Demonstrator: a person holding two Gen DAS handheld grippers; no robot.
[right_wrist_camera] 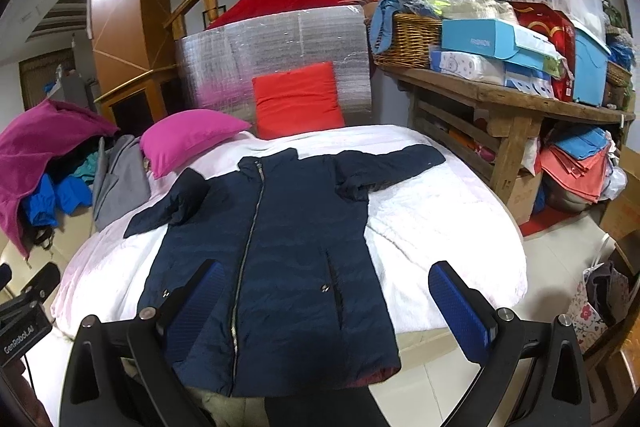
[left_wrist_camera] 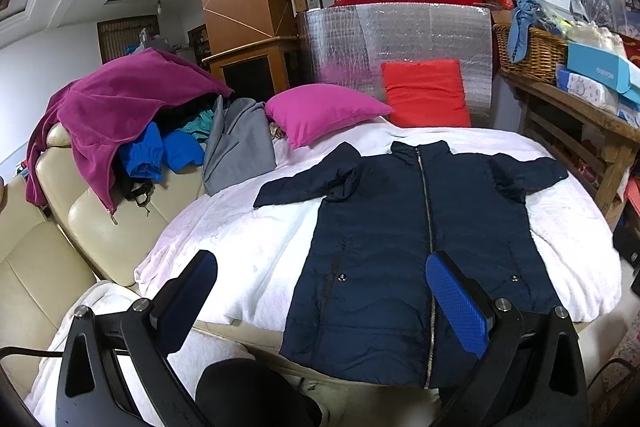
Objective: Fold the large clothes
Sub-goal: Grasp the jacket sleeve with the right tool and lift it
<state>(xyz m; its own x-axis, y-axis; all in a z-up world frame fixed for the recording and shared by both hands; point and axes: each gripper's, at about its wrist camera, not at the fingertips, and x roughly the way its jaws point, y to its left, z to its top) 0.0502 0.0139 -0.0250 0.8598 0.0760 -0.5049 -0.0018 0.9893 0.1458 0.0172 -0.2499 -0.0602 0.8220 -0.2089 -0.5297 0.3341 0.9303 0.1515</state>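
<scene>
Navy zip-up coat [left_wrist_camera: 404, 247] lies spread at frame centre; both grippers [left_wrist_camera: 320, 291] [right_wrist_camera: 326, 301] gape wide, empty. Folding not begun; next, likely a sleeve.

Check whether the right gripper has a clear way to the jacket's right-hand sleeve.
Probably yes. The right gripper is open above the navy jacket, and its sleeve lies flat on the white blanket with nothing on it.
</scene>
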